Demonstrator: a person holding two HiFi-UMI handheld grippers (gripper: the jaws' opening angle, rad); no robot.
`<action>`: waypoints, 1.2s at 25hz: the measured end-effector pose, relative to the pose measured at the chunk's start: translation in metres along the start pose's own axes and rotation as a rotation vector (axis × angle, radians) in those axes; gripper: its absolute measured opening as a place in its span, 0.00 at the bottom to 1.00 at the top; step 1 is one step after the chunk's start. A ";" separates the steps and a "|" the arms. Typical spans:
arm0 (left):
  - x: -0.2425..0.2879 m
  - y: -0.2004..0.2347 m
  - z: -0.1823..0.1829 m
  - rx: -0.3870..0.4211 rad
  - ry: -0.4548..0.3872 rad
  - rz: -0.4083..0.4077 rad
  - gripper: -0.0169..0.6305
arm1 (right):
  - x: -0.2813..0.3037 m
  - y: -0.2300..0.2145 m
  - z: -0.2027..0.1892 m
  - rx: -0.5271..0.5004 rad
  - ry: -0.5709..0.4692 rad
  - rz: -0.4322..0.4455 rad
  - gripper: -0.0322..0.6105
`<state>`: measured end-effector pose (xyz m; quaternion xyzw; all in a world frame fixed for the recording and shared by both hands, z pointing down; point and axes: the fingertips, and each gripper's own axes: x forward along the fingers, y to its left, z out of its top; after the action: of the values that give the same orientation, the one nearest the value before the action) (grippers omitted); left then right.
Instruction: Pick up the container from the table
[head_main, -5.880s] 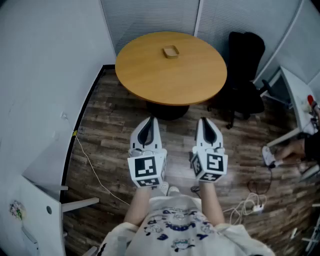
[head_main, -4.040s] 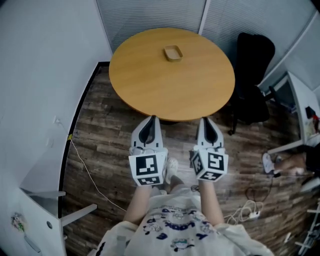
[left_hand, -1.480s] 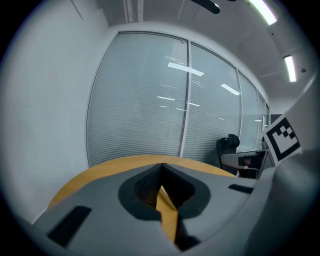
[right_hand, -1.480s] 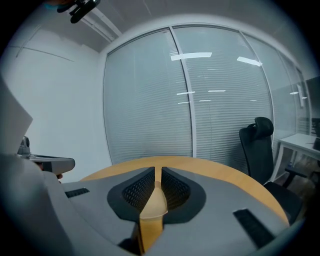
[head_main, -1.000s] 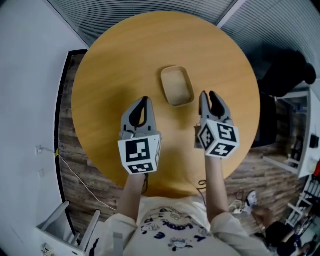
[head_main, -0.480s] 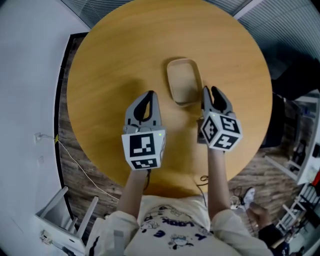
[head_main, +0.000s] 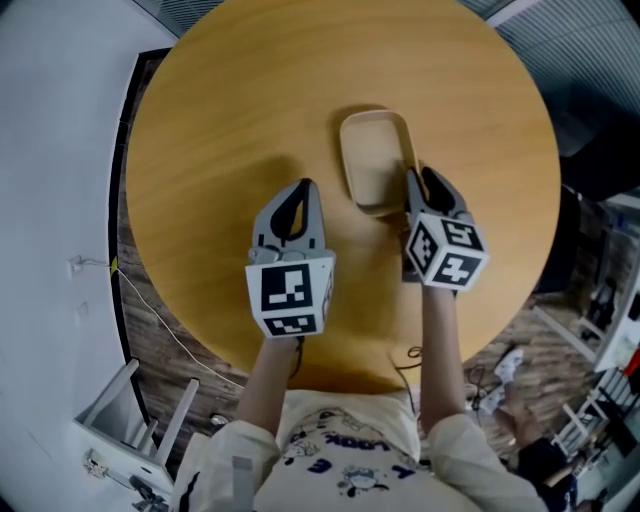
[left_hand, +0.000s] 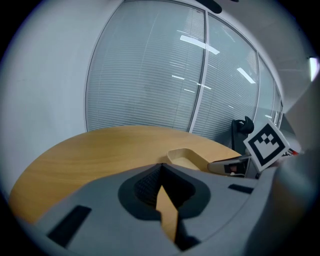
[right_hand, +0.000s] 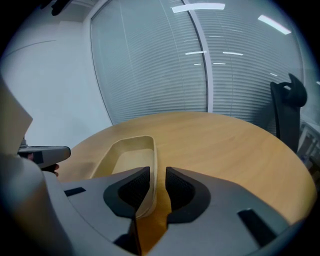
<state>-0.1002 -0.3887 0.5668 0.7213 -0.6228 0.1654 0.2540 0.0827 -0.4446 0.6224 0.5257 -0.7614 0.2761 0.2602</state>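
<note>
Right gripper (right_hand: 157, 174): jaws apart, straddling the near right wall of the container (right_hand: 122, 157); I judge it unclamped.
Left gripper (left_hand: 160, 167): jaws together, empty, left of the container.
Container: on the round table (head_main: 220, 120), long axis running away from me, in line with the right jaws.

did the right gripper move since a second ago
Yes. The right gripper has moved forward toward the container; its open jaws now straddle the container's right wall.
</note>
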 end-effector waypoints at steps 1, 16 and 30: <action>0.001 0.001 -0.002 -0.001 0.005 -0.001 0.03 | 0.002 0.000 -0.002 0.000 0.011 -0.001 0.18; 0.003 0.005 -0.007 -0.005 0.021 0.004 0.03 | 0.010 0.006 -0.010 0.043 0.028 0.034 0.07; -0.037 -0.005 0.046 0.030 -0.105 0.015 0.03 | -0.050 0.013 0.045 0.029 -0.119 0.013 0.07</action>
<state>-0.1048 -0.3843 0.5078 0.7278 -0.6383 0.1386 0.2089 0.0811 -0.4387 0.5538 0.5401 -0.7747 0.2572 0.2052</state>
